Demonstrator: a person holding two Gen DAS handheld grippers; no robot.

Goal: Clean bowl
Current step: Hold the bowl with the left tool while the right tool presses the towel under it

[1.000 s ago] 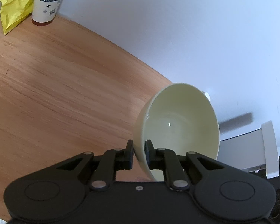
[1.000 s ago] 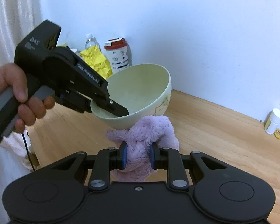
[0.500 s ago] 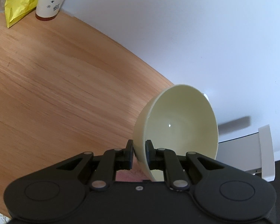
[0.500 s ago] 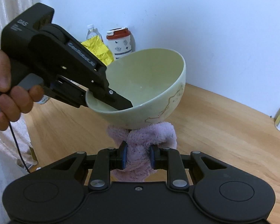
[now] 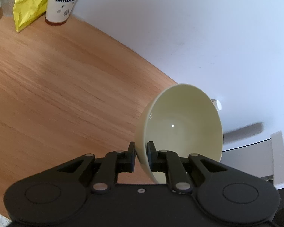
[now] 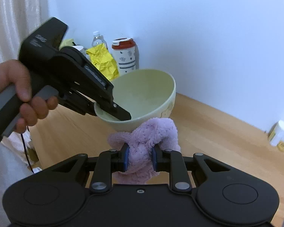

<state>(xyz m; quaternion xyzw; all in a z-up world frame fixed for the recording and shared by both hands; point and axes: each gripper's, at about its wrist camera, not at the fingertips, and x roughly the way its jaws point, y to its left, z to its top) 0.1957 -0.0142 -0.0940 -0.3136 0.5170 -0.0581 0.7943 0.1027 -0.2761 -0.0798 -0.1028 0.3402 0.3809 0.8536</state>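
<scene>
The bowl (image 6: 142,98) you are cleaning is a pale green one, held up off the wooden table (image 5: 56,87) and tilted. Your left gripper (image 5: 141,156) has its rim pinched: one finger sits outside the wall, the other inside, nearly closed on the thin edge. From the right wrist view you can see your hand (image 6: 22,98) wrapped around that gripper's grey handle, and a faint line drawing on the bowl's outer wall.

Your right gripper (image 6: 140,159) is clamped on a lilac fluffy cloth (image 6: 147,138), blue pads pressed into the bunched fabric. The cloth's top touches the underside of the bowl, below the rim on the side nearest you.

The table is warm, light wood with visible grain, running back to a plain white wall (image 6: 198,28). At the back stand a patterned cup with a red lid (image 6: 126,56), a crumpled yellow bag (image 6: 102,62) just beside it, and a clear plastic bottle (image 6: 97,38) behind the bag.

The left wrist view looks straight into the bowl's glossy inside, where a small light spot shows, and it gives you the cup and bag from close by. It does not show the cloth at all. Only the right wrist view shows the cloth, a pale curtain (image 6: 15,24) at the left edge, and a small white-capped bottle (image 6: 278,132) far off on the table to the right.
</scene>
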